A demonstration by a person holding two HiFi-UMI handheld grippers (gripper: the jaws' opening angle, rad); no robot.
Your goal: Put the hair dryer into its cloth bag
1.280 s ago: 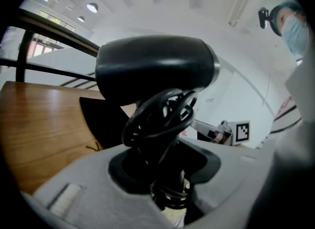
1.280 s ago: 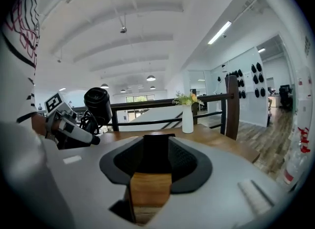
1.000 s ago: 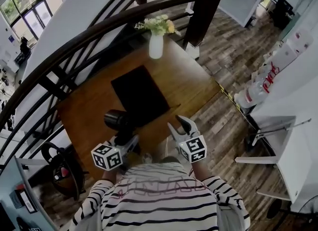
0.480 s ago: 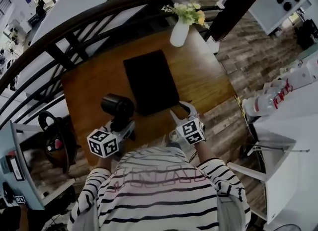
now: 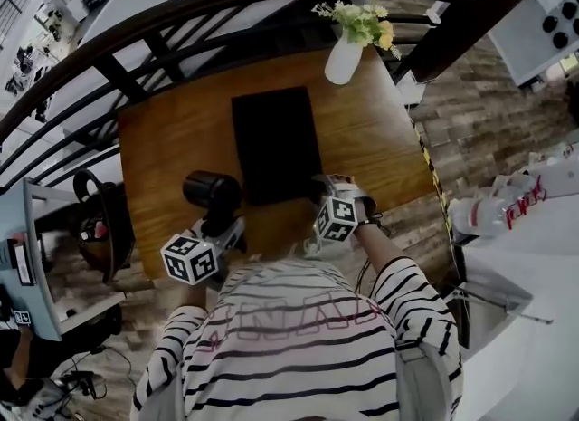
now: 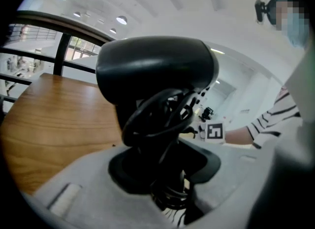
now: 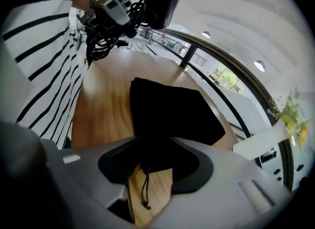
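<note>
While the hair dryer (image 6: 157,70) sits clamped by its handle in the left gripper (image 6: 162,171), its black barrel rises above the jaws and its cord (image 6: 155,119) is looped in a loose coil around the handle. In the head view the dryer is held over the near left part of the wooden table (image 5: 172,148), just left of the cloth bag (image 5: 274,143) and not touching it. That bag lies flat and dark in the middle of the table, its long side running away from the person. The right gripper (image 7: 152,159) points down at the bag's near edge with its jaws parted; the fabric lies between them without visibly being pinched, and a thin drawstring (image 7: 145,188) trails from it over the wood. A white vase (image 5: 344,59) of flowers stands at the far edge, with a dark curved railing (image 5: 181,21) behind. The person's striped shirt (image 5: 298,338) fills the foreground.
</note>
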